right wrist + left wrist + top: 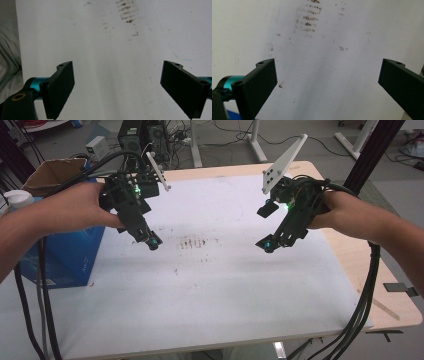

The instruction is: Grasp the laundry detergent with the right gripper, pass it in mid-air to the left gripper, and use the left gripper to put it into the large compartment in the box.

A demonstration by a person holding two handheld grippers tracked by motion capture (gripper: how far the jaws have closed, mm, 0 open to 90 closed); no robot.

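the left gripper [152,241] hangs above the white surface [215,305], held in the person's left hand [92,207], and tilts down toward the middle of the sheet. in the left gripper view its two black jaws stand wide apart with nothing but bare white sheet between them, so it holds nothing. the right gripper [267,244] is held in the right hand [345,212] and mirrors it, pointing down and inward; in the right gripper view its jaws are likewise spread wide and hold nothing. the two grippers are well apart, facing each other across the sheet. the thing nearest to both is a patch of brown smudges [191,241] on the white surface: it lies between the two gripper tips, closer to the left gripper, just ahead of its tip. in the left gripper view the smudges [308,17] sit ahead of the jaws, toward the top of the view, and in the right gripper view the same marks [128,13] lie ahead of the jaws too. a blue box [70,255] stands behind and below the left gripper at the surface's edge, with a cardboard box [52,172] beyond the left hand. black cables [362,305] trail from the right gripper past the wrist and off the near edge.
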